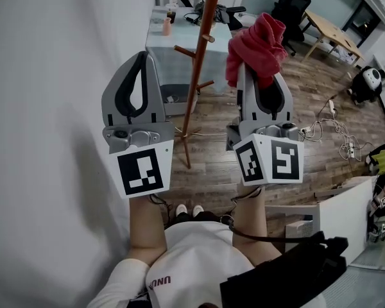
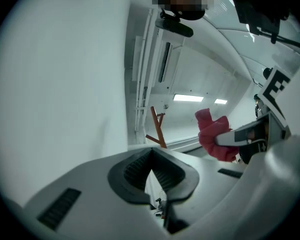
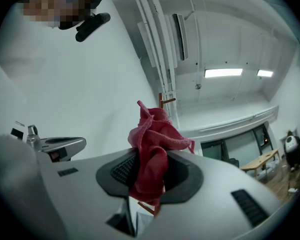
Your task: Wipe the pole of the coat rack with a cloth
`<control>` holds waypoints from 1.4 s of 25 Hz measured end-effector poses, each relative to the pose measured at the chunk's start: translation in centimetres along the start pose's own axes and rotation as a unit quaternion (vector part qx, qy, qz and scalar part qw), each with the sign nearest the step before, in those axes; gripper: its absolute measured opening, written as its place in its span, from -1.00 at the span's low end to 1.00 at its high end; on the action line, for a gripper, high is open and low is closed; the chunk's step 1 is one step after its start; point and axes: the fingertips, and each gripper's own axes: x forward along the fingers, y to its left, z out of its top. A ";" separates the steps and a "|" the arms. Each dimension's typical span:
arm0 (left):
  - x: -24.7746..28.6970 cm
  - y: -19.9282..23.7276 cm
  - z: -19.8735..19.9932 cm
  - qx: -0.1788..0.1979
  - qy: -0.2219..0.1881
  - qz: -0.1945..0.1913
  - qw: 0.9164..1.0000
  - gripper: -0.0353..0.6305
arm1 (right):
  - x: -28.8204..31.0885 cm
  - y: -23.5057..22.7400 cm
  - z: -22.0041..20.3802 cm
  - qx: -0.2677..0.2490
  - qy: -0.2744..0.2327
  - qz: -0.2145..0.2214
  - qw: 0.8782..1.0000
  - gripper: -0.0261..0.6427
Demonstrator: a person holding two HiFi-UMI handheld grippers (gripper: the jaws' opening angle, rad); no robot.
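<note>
The coat rack (image 1: 201, 56) is a reddish-brown wooden pole with short pegs, standing on the wood floor between my two raised grippers. My right gripper (image 1: 257, 74) is shut on a red cloth (image 1: 258, 42), which bunches out above its jaws just right of the pole. The right gripper view shows the red cloth (image 3: 152, 151) pinched between the dark pads of the right gripper (image 3: 151, 166), with the rack's top pegs (image 3: 166, 101) behind. My left gripper (image 1: 140, 61) is left of the pole, shut with nothing in it. In the left gripper view, the left gripper (image 2: 151, 155) points towards the rack (image 2: 157, 128).
A white wall (image 1: 45, 108) runs along the left. Behind the rack stands a table (image 1: 159, 40) with a cup (image 1: 167, 25). At the back right are an office chair (image 1: 289, 8), a wooden table (image 1: 330, 31) and a panda toy (image 1: 371, 79). Cables (image 1: 337, 130) lie on the floor.
</note>
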 end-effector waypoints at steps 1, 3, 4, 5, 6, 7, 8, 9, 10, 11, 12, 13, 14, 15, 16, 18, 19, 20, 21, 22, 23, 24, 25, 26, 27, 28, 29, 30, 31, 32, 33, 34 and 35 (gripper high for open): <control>0.0 -0.1 -0.1 -0.002 0.003 -0.004 1.000 -0.85 | 0.1 -0.1 0.1 -0.003 0.002 -0.003 1.000 -0.58; 0.1 -0.4 -0.6 -0.007 0.008 -0.010 1.000 -0.85 | 0.2 -0.1 -0.1 -0.009 0.005 -0.007 1.000 -0.58; 0.2 -0.5 -0.9 -0.010 0.010 -0.013 1.000 -0.86 | 0.1 -0.2 -0.2 -0.014 0.007 -0.009 1.000 -0.58; 0.2 -0.8 -1.2 -0.013 0.012 -0.016 1.000 -0.85 | 0.0 -0.2 -0.4 -0.019 0.009 -0.011 1.000 -0.58; 0.3 -1.0 -1.5 -0.017 0.013 -0.018 1.000 -0.85 | -0.2 -0.3 -0.5 -0.024 0.010 -0.013 1.000 -0.58; 0.3 -1.2 -1.7 -0.022 0.014 -0.020 0.999 -0.85 | -0.3 -0.4 -0.6 -0.027 0.009 -0.014 0.999 -0.58; 0.4 -1.3 -1.9 -0.026 0.014 -0.021 0.999 -0.86 | -0.3 -0.5 -0.6 -0.029 0.008 -0.015 0.999 -0.58; 0.5 -1.4 -2.0 -0.029 0.014 -0.022 0.999 -0.85 | -0.2 -0.6 -0.7 -0.029 0.007 -0.015 0.999 -0.58; 0.6 -1.4 -2.2 -0.030 0.015 -0.022 0.999 -0.85 | 0.0 -0.8 -0.7 -0.028 0.005 -0.015 0.999 -0.58; 0.8 -1.3 -2.5 -0.029 0.016 -0.023 0.999 -0.86 | 0.4 -1.0 -0.9 -0.027 0.003 -0.015 1.000 -0.58; 1.2 -1.1 -2.7 -0.028 0.016 -0.022 0.999 -0.86 | 0.9 -1.1 -1.1 -0.023 0.001 -0.015 1.000 -0.58; 1.6 -0.9 -3.0 -0.027 0.015 -0.021 0.999 -0.86 | 1.5 -1.3 -1.3 -0.020 -0.001 -0.013 1.000 -0.58; 2.0 -0.7 -3.1 -0.025 0.014 -0.019 0.999 -0.85 | 2.1 -1.5 -1.5 -0.015 -0.003 -0.010 1.000 -0.58; 2.5 -0.6 -3.2 -0.022 0.012 -0.016 1.000 -0.85 | 2.7 -1.7 -1.7 -0.012 -0.004 -0.007 1.000 -0.58; 2.9 -0.6 -3.3 -0.019 0.009 -0.014 1.000 -0.85 | 3.3 -1.9 -1.9 -0.009 -0.006 -0.004 1.000 -0.58; 4.0 -0.8 -3.6 -0.014 0.004 -0.013 1.000 -0.85 | 4.6 -2.7 -2.1 -0.006 -0.011 0.002 1.000 -0.58; 4.5 -0.9 -3.8 -0.014 0.003 -0.013 1.000 -0.85 | 5.3 -3.0 -2.1 -0.004 -0.014 0.006 1.000 -0.58; 5.1 -1.0 -4.0 -0.013 0.002 -0.012 1.000 -0.86 | 6.0 -3.4 -2.1 -0.002 -0.019 0.012 1.000 -0.58; 5.7 -1.0 -4.1 -0.012 -0.001 -0.010 1.000 -0.85 | 6.7 -3.7 -2.1 0.000 -0.023 0.018 1.000 -0.58; 6.3 -1.0 -4.1 -0.007 -0.008 -0.007 1.000 -0.85 | 7.5 -4.0 -2.1 0.001 -0.026 0.024 0.999 -0.58; 6.9 -1.0 -4.2 -0.001 -0.017 -0.004 1.000 -0.85 | 8.1 -4.3 -2.2 0.001 -0.028 0.030 0.999 -0.58; 7.3 -1.0 -4.2 0.004 -0.024 -0.001 1.000 -0.86 | 8.7 -4.6 -2.3 0.001 -0.030 0.036 0.999 -0.58; 7.6 -1.0 -4.3 0.006 -0.027 0.005 1.000 -0.86 | 9.2 -4.9 -2.4 0.001 -0.031 0.043 0.999 -0.58; 7.8 -1.1 -4.5 0.007 -0.028 0.011 1.000 -0.85 | 9.7 -5.1 -2.4 0.000 -0.033 0.050 0.998 -0.58; 8.0 -1.2 -4.6 0.007 -0.029 0.019 0.999 -0.86 | 10.2 -5.4 -2.5 -0.001 -0.035 0.058 0.998 -0.58; 8.3 -1.2 -4.7 0.006 -0.030 0.026 0.999 -0.86 | 10.7 -5.6 -2.5 -0.003 -0.038 0.065 0.997 -0.58; 8.6 -1.2 -4.8 0.006 -0.031 0.035 0.999 -0.85 | 11.2 -5.8 -2.5 -0.005 -0.041 0.073 0.996 -0.58; 9.0 -1.2 -4.9 0.008 -0.031 0.044 0.999 -0.86 | 11.8 -5.9 -2.5 -0.006 -0.044 0.082 0.996 -0.58; 9.3 -1.2 -5.0 0.012 -0.030 0.053 0.998 -0.85 | 12.4 -6.0 -2.5 -0.008 -0.046 0.092 0.995 -0.58; 9.6 -1.2 -5.0 0.018 -0.030 0.062 0.997 -0.85 | 13.0 -6.0 -2.5 -0.009 -0.048 0.101 0.994 -0.58; 9.9 -1.3 -5.1 0.022 -0.029 0.068 0.997 -0.85 | 13.5 -6.0 -2.5 -0.010 -0.050 0.111 0.993 -0.58; 10.1 -1.4 -5.3 0.023 -0.028 0.072 0.997 -0.85 | 13.9 -6.0 -2.5 -0.011 -0.053 0.119 0.991 -0.58; 10.3 -1.7 -5.5 0.023 -0.026 0.073 0.997 -0.86 | 14.3 -6.1 -2.5 -0.011 -0.057 0.127 0.990 -0.58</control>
